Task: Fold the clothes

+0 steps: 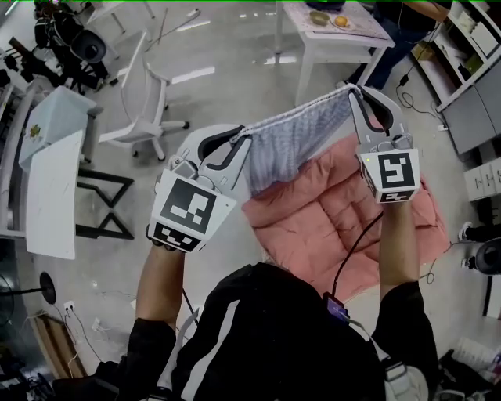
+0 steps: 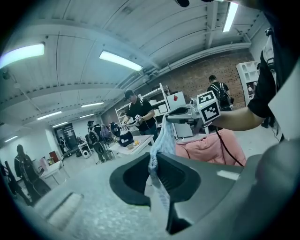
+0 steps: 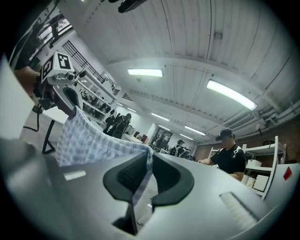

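Left gripper [image 2: 153, 161]: jaws clamped on one corner of the checked cloth [image 1: 291, 139], with the fabric pinched between the pads and a tail trailing back under them. Right gripper [image 3: 149, 157]: same, jaws closed on the opposite corner, cloth edge running down the slot. The cloth spans between the two fingertip pairs, held up in the air. Its top edge sags slightly mid-span and the body hangs below, touching nothing. Under the fingers is a pink quilted pad [image 1: 337, 223], spread flat. In the head view the hanging cloth blocks the pad's corner nearest the left gripper. A black cable [image 1: 356, 249] runs back from the right gripper along the forearm. Outboard of the left fingers stands a white office chair [image 1: 145, 98], well apart. Past the right fingertips is a white table [image 1: 368, 31] with a bowl [image 1: 318, 17] on it, and a person in a black top [image 2: 138, 112] stands at it. Grey cabinets [image 1: 470, 110] are off to the right gripper's outer side.
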`<control>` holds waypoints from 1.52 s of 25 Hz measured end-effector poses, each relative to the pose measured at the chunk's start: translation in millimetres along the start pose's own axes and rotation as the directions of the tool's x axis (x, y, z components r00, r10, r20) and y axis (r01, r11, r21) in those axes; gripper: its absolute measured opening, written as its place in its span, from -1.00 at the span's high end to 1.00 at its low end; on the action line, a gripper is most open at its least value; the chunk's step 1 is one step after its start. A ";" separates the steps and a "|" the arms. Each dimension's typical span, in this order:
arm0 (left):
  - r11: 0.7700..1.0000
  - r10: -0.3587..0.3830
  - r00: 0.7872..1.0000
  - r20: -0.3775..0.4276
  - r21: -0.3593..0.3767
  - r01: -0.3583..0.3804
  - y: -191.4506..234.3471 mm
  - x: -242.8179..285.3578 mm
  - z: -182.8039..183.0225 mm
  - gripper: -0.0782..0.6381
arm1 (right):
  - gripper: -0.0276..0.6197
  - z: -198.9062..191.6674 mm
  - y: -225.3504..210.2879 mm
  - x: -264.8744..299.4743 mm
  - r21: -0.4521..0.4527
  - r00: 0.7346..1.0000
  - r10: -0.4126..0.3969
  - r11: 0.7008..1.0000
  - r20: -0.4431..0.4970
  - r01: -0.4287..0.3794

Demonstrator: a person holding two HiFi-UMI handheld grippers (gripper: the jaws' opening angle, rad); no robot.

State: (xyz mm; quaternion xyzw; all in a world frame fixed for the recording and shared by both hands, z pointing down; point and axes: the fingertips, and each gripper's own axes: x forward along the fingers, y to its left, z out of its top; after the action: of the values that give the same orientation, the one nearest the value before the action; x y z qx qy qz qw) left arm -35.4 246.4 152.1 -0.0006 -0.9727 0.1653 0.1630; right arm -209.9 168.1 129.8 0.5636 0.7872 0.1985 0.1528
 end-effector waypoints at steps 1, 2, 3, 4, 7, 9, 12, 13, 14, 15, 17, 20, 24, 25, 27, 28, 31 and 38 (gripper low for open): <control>1.000 -0.012 1.000 0.010 0.013 0.012 -8.3 -5.9 7.2 0.67 | 0.79 5.3 -3.5 -12.3 0.000 1.000 -0.020 1.000 0.003 0.020; 0.999 -0.024 1.000 0.017 0.023 0.024 -18.0 -12.2 12.8 0.67 | 0.79 9.7 -5.5 -24.5 -0.001 0.999 -0.033 0.999 0.004 0.033; 0.999 -0.037 0.999 0.019 0.030 0.037 -28.6 -18.8 16.7 0.67 | 0.79 13.1 -5.7 -36.6 -0.004 0.999 -0.042 0.999 0.002 0.042; 0.998 -0.050 0.999 0.018 0.036 0.050 -39.6 -25.4 18.5 0.67 | 0.79 15.5 -4.1 -48.5 -0.004 0.999 -0.048 0.999 -0.004 0.048; 0.996 -0.082 0.997 0.006 0.034 0.082 -70.8 -41.0 12.2 0.67 | 0.79 14.3 6.9 -83.9 0.000 0.997 -0.067 0.998 -0.032 0.067; 0.995 -0.095 0.996 -0.003 0.020 0.095 -91.3 -48.7 1.4 0.67 | 0.79 8.3 17.3 -106.7 0.002 0.996 -0.077 0.997 -0.053 0.077; 0.995 -0.104 0.995 -0.010 -0.004 0.104 -121.5 -62.1 -14.9 0.67 | 0.79 1.6 36.6 -138.4 -0.012 0.994 -0.083 0.997 -0.075 0.082; 0.995 -0.104 0.994 -0.011 -0.010 0.104 -130.6 -67.3 -19.5 0.67 | 0.79 -0.1 42.7 -148.2 -0.014 0.993 -0.084 0.996 -0.081 0.083; 0.994 -0.105 0.994 -0.014 -0.013 0.105 -139.3 -72.1 -23.8 0.67 | 0.79 -2.4 48.1 -158.0 -0.012 0.992 -0.087 0.996 -0.087 0.086; 0.994 -0.109 0.994 -0.017 -0.015 0.109 -147.9 -76.1 -27.5 0.67 | 0.79 -5.5 52.3 -168.0 -0.006 0.991 -0.092 0.996 -0.093 0.092; 0.992 -0.124 0.992 -0.024 -0.014 0.123 -167.6 -81.3 -31.7 0.67 | 0.79 -13.5 57.7 -188.1 0.003 0.990 -0.095 0.995 -0.108 0.095; 0.989 -0.151 0.988 -0.043 -0.002 0.151 -201.8 -86.9 -33.0 0.67 | 0.79 -24.9 60.5 -218.7 0.006 0.988 -0.085 0.996 -0.130 0.087; 0.985 -0.171 0.982 -0.075 -0.011 0.171 -238.5 -92.9 -37.2 0.67 | 0.79 -38.4 64.4 -252.3 -0.003 0.985 -0.074 0.997 -0.156 0.074; 0.985 -0.174 0.981 -0.081 -0.026 0.173 -247.6 -93.7 -40.1 0.67 | 0.79 -43.1 66.2 -260.0 0.000 0.985 -0.067 0.998 -0.161 0.068; 0.984 -0.174 0.980 -0.095 -0.054 0.170 -266.5 -92.9 -46.7 0.67 | 0.79 -54.3 68.6 -275.4 0.012 0.984 -0.052 0.998 -0.168 0.055; 0.984 -0.172 0.980 -0.102 -0.066 0.166 -276.6 -91.7 -49.5 0.67 | 0.79 -60.6 69.2 -283.7 0.017 0.985 -0.042 0.999 -0.170 0.046; 0.987 -0.146 0.981 -0.131 -0.089 0.135 -311.4 -86.7 -53.8 0.67 | 0.79 -81.9 68.3 -314.3 0.028 0.984 0.001 1.000 -0.175 0.004; 0.988 0.003 0.977 -0.214 -0.147 -0.035 -401.9 -81.7 -47.4 0.67 | 0.79 -122.4 52.8 -393.2 0.048 0.966 0.197 0.980 -0.168 -0.191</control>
State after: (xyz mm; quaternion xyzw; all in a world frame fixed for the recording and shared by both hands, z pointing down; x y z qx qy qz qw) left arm 78.1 -122.8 297.8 -0.0401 -0.9592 0.0921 0.2643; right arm -98.0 -206.7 269.1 0.6209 0.7416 0.2479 0.0551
